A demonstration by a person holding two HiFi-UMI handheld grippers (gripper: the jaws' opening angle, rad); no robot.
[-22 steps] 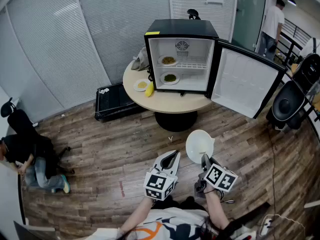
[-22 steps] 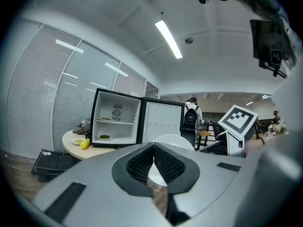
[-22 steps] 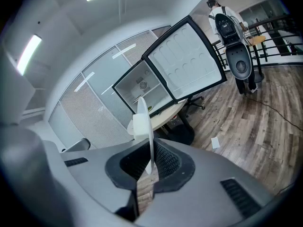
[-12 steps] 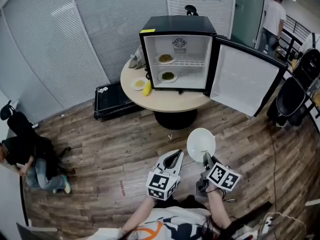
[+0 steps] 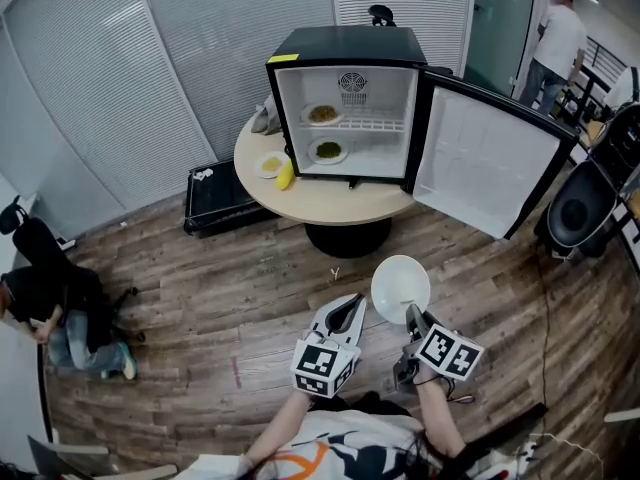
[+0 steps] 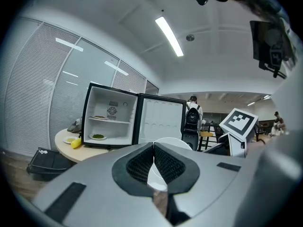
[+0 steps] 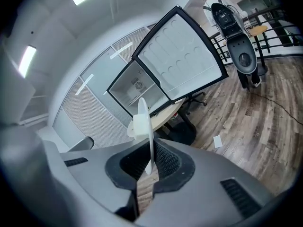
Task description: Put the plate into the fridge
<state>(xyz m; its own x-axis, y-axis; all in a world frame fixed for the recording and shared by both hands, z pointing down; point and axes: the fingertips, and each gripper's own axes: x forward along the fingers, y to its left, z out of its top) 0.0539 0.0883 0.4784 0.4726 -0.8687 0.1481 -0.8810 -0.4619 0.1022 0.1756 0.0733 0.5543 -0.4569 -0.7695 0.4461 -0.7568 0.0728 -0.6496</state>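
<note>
A white plate [image 5: 400, 288] is held by its near rim in my right gripper [image 5: 411, 317], which is shut on it, above the wooden floor. In the right gripper view the plate [image 7: 143, 124] stands edge-on between the pads. My left gripper [image 5: 346, 312] hangs beside it on the left, shut and empty; its closed tips [image 6: 154, 146] point at the fridge, with the plate [image 6: 173, 142] showing behind them. The black mini fridge [image 5: 345, 108] stands open on a round table [image 5: 330, 206], its door [image 5: 490, 163] swung to the right. Two plates of food [image 5: 322, 114] [image 5: 327, 151] sit on its shelves.
A small plate [image 5: 271, 165] and a banana [image 5: 285, 175] lie on the table left of the fridge. A black case [image 5: 215, 200] lies on the floor at the left. A person [image 5: 55, 313] crouches at far left; another [image 5: 555, 38] stands at back right. Black equipment [image 5: 585, 203] stands right.
The fridge and table have slid a little left in the head view. The plate stays gripped in the right gripper, and both grippers keep about the same places.
</note>
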